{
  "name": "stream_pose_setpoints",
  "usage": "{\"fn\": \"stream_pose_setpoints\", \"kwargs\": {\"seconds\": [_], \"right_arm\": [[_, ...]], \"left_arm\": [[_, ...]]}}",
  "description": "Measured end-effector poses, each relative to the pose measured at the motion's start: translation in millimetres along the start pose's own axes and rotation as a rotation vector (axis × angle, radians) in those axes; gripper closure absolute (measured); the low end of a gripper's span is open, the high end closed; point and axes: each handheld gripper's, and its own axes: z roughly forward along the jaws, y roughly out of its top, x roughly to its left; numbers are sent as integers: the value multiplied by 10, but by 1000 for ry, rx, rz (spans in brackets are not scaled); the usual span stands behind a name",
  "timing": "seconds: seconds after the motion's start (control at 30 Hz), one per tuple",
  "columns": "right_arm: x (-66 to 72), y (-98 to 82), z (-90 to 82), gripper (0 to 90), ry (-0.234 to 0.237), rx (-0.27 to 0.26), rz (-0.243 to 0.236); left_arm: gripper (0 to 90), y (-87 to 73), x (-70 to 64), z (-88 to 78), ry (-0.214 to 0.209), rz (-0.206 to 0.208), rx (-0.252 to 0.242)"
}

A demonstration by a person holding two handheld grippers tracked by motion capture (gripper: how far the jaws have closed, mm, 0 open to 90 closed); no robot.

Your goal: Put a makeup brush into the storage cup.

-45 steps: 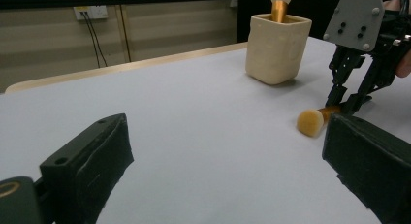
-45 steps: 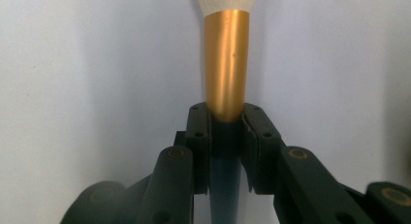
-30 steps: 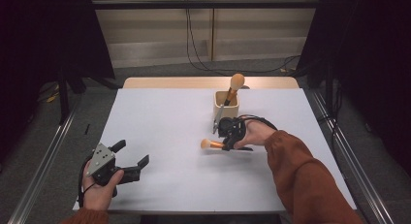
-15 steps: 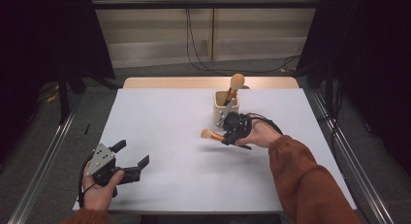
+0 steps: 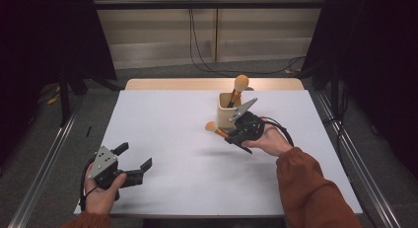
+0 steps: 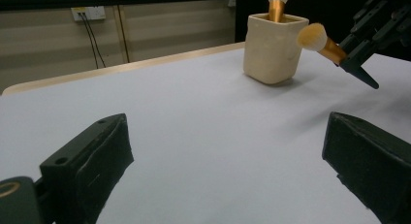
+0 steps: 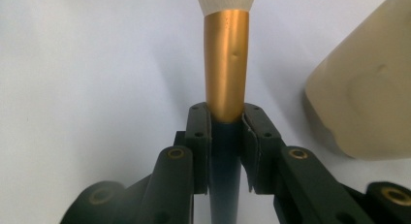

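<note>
With the right tool (image 5: 235,135) pinching the makeup brush (image 5: 216,130) just beside the cream cup (image 5: 227,111), a careless swing could tip that cup over.

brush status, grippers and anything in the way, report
Right gripper shut on brush, held off the table beside the cup. Left gripper open, empty, at the near left. Second brush stands in the cup; nothing else in the way.

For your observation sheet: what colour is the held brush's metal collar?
Gold; the brush shows it best in the right gripper view.
</note>
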Motion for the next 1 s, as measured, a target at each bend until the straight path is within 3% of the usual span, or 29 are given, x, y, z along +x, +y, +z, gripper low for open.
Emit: {"fn": "stream_pose_setpoints", "kwargs": {"seconds": [0.33, 0.4, 0.87, 1.0], "right_arm": [[30, -74, -5, 755, -25, -131, 69], [33, -93, -9, 755, -49, -161, 90], [52, -192, -80, 754, -73, -318, 150], [55, -219, -79, 754, -74, -357, 144]], "left_arm": [[35, 1, 2, -1, 0, 3, -1], [34, 0, 1, -2, 1, 1, -1], [32, -1, -1, 0, 3, -3, -3], [32, -1, 1, 1, 5, -2, -2]]}}
